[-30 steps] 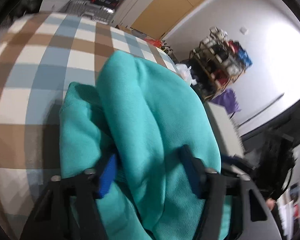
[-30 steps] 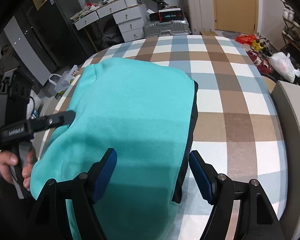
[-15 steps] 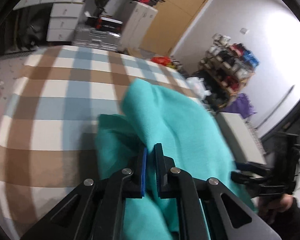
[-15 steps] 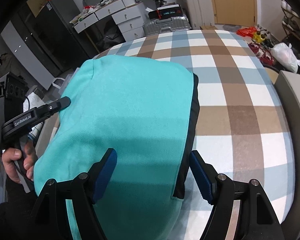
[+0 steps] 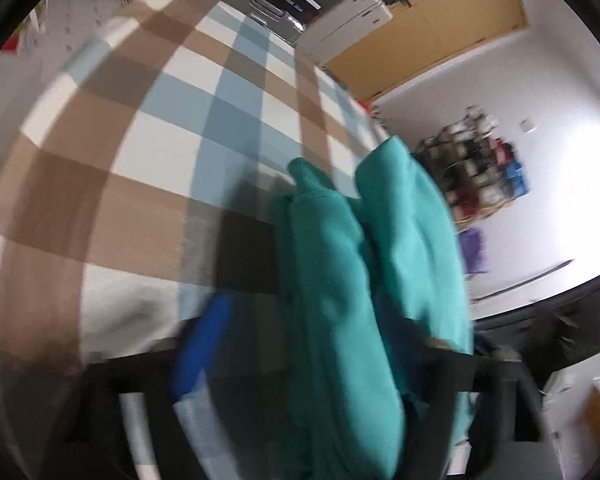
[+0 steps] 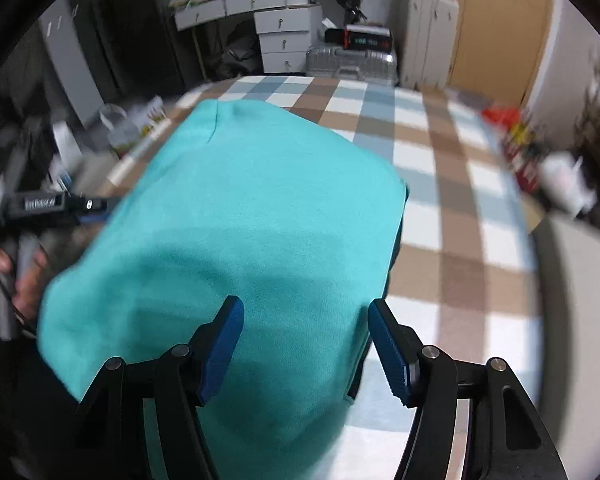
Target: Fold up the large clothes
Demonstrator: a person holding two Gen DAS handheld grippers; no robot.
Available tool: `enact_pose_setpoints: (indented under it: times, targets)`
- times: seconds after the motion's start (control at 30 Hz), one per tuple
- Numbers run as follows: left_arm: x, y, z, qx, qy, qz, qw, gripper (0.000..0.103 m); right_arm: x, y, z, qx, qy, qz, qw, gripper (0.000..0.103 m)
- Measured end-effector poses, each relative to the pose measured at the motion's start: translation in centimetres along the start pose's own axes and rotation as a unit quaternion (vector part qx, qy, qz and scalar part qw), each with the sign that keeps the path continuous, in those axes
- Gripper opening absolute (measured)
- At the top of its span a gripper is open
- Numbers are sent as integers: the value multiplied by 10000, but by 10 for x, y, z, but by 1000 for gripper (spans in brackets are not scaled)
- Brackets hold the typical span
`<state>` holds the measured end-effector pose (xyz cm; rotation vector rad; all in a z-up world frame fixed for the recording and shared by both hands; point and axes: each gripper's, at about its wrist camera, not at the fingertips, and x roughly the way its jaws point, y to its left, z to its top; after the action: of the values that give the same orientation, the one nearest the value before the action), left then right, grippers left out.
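Left wrist view: left gripper [image 5: 316,344] jaws opening, wide apart. Bunched folds of teal fleece garment [image 5: 340,280] hang loose between them, pads not pressing, so probably letting go after tucking that edge. Garment sits on brown-blue-white checked bedspread [image 5: 140,160].

Right wrist view: right gripper [image 6: 304,340] jaws closing over near edge of same garment, nothing pinched yet, likely lining up next grab. Garment lies mostly flat on bedspread, left gripper at its far-left edge, held by person's hand [image 6: 4,276].
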<state>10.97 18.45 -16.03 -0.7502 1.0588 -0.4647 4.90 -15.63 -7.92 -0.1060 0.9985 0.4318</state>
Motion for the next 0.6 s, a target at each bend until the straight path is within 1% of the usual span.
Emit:
enact_pose_setpoints:
  times: [0.07,0.13,0.2,0.23,0.27,0.3,0.33,0.37,0.4,0.43,0.47,0.53,0.57,0.6]
  targets:
    - [0,-5,-2,12,64,-107,9999,82,3,-21,-3,521,-42,494,9974,69]
    - [10,-15,-5,109,253,-165,9995,82,4,-34,-6,868,-130,858,9924,72]
    - [25,-26,-9,251,577,-154,9979,82,11,-45,-9,1151,-108,1091,9873,73]
    - [32,-32,-12,347,776,-272,9960,82,17,-51,-10,1277,-56,1186,9847,74]
    - [38,-37,-14,384,928,-407,9941,82,22,-55,-11,1391,-35,1349,9811,80]
    - [44,-41,-15,380,1043,-503,9925,82,26,-59,-11,1472,-38,1469,9781,82]
    - [49,-44,-16,383,1115,-485,9918,87,31,-64,-12,1574,-34,1658,9735,83]
    - [54,-46,-17,451,1114,-297,9923,96,36,-68,-13,1680,5,1848,9683,85]
    - [61,-47,-18,499,1160,-102,9919,99,40,-70,-14,1757,53,1996,9640,89]
    - [68,-46,-19,495,1261,-16,9908,100,46,-73,-16,1835,107,2160,9589,90]
    - [75,-44,-20,443,1370,1,9896,100,53,-75,-17,1907,150,2318,9538,92]
    - [82,-43,-21,344,1469,-20,9886,101,62,-79,-19,2003,215,2575,9451,92]
    - [82,-46,-21,403,1432,26,9889,99,64,-79,-19,2013,195,2649,9428,92]
    - [80,-51,-22,517,1380,64,9891,95,63,-79,-20,1968,169,2661,9435,91]
